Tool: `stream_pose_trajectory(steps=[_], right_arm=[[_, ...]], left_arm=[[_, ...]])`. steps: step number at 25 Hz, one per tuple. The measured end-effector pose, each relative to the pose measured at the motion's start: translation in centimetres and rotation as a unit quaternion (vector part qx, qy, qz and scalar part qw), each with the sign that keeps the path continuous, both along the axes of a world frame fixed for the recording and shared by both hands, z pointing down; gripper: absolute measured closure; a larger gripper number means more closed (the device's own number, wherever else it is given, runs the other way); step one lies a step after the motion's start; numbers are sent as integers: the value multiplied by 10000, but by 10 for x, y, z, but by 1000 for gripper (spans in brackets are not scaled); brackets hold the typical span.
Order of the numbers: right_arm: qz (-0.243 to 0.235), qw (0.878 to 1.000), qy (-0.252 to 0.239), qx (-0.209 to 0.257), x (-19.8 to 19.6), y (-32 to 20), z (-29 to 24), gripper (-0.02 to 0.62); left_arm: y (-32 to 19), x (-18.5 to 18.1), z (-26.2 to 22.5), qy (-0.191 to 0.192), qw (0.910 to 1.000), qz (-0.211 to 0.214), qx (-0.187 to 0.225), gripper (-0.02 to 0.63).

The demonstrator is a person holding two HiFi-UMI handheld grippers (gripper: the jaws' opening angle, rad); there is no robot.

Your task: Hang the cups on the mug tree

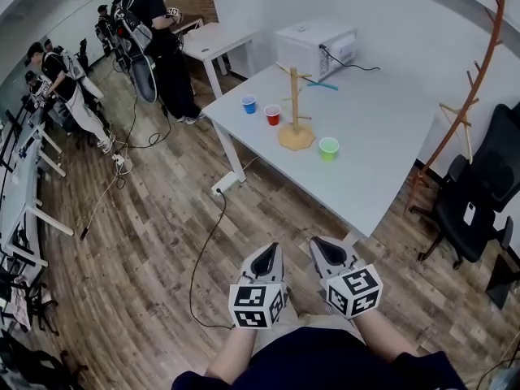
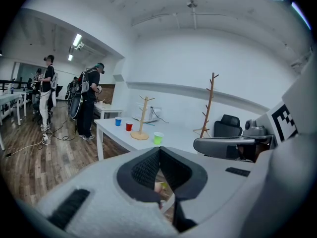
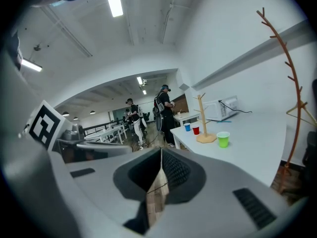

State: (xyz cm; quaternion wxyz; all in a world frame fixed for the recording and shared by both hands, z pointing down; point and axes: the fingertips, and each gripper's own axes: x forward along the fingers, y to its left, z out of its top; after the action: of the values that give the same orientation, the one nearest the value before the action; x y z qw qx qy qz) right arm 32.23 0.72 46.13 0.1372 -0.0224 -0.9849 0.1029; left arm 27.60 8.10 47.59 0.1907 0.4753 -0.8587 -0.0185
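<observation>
Both grippers shut, empty.
Short of the table point(image 1: 390, 136), left gripper point(image 1: 272, 249) and right gripper point(image 1: 318, 243) are hovering, fingers point(image 2: 143, 170) pressing together, apparently holding nothing.

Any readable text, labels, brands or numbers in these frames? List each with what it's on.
No readable text in any view.
Cubes on the left gripper and right gripper: black-and-white square markers only, no letters or digits.
White microwave: front panel too small to read.
Blue cup, red cup, green cup: no print visible.
</observation>
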Motion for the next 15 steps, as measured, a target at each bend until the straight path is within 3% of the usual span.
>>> stream_pose_trajectory(steps=[15], right_arm=[[399, 9992, -78, -32, -94, -39, -2, 565]], left_arm=[[-34, -102, 3, -29, 9996, 276, 4, 586]])
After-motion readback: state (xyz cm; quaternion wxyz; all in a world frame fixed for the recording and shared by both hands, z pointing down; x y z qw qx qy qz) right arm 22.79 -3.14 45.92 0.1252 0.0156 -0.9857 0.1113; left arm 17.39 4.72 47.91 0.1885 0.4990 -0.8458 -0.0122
